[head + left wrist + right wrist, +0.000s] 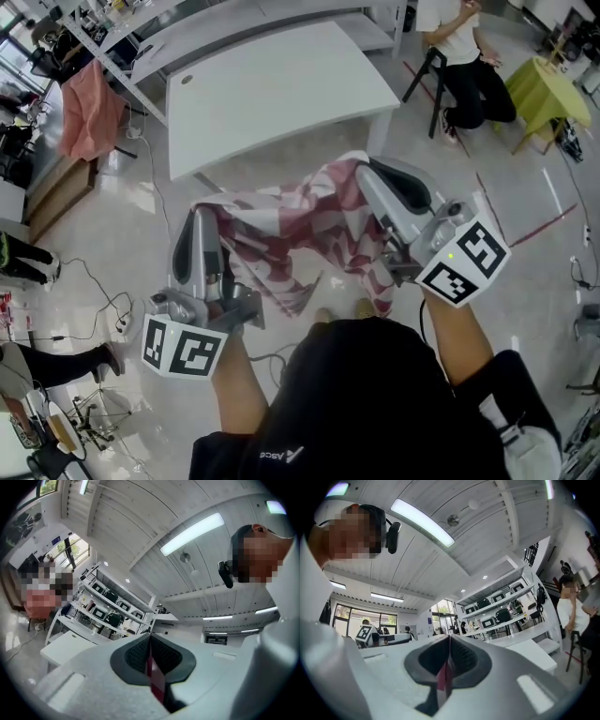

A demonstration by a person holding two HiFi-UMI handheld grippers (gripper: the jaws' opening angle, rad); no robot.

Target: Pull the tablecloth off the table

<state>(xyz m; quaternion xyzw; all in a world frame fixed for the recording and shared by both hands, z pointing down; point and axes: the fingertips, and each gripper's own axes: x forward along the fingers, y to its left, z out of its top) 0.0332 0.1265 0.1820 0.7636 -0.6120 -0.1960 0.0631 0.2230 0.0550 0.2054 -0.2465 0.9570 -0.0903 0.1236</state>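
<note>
Tablecloth (309, 230), red-checked: clear of the table (281, 84), slung between left gripper (201, 217) and right gripper (364, 176) (both clamped tight on its edge); apparently sagging floorward, table beyond, straight ahead.

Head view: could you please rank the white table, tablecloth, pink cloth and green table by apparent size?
1. white table: largest.
2. tablecloth: bunched up and nearer the camera, so this rank is less sure.
3. pink cloth and green table: they look alike, so not ranked.
</note>
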